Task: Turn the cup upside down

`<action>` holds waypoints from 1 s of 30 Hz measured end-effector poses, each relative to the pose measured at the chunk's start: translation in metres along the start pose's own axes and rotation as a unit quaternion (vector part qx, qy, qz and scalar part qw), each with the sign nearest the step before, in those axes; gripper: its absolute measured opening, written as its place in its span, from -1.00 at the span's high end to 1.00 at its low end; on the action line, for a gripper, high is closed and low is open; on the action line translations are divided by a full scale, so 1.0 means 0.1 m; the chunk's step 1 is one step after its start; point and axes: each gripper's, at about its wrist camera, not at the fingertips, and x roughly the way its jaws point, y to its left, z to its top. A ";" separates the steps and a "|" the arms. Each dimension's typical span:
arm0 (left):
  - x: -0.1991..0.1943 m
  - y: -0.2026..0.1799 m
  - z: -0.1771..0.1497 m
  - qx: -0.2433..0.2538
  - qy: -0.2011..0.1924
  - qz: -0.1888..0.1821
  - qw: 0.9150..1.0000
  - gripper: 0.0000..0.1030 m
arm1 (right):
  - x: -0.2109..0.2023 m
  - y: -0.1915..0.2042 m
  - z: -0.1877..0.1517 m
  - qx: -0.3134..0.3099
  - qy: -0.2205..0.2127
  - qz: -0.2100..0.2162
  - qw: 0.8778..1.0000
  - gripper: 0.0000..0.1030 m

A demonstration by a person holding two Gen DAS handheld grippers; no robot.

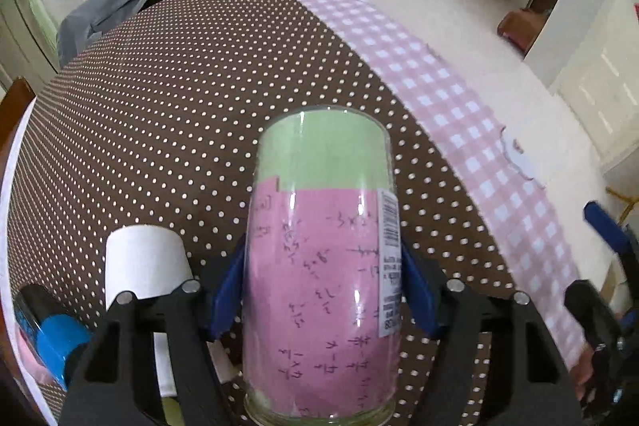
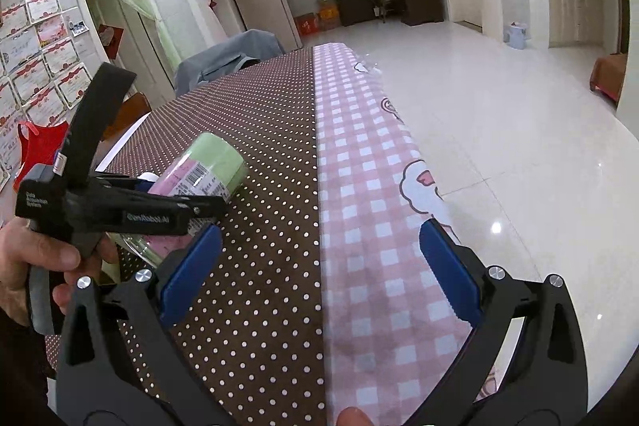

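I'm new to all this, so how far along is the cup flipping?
Done: the left gripper has clamped the glass cup and lifted it off the dotted tablecloth. In hand: the cup is tilted partway, seen from the right side. Left: finishing the turn and setting it rim-down. The right gripper is open and holds nothing.

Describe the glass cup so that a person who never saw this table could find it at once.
Look at the brown dotted tablecloth, beside its pink checked strip. The left gripper clamps the glass cup between blue pads. Unlike the plain white paper cup next to it, it is clear glass lined with green and pink paper, with a barcode sticker.
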 end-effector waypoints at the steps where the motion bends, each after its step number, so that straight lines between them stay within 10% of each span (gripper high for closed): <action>1: -0.07 0.01 -0.02 -0.004 -0.006 -0.002 1.000 -0.32 | -0.04 0.01 -0.01 0.001 -0.003 0.000 1.000 -0.88; 19: -1.58 0.30 -1.26 -0.099 -0.120 -0.033 0.987 -0.32 | -0.71 0.56 -0.22 -0.042 -0.052 0.050 0.996 -0.88; 30: -1.73 0.70 -2.19 -0.203 -0.139 -0.027 0.969 -0.32 | -0.74 1.03 -0.36 -0.089 -0.037 0.091 0.991 -0.88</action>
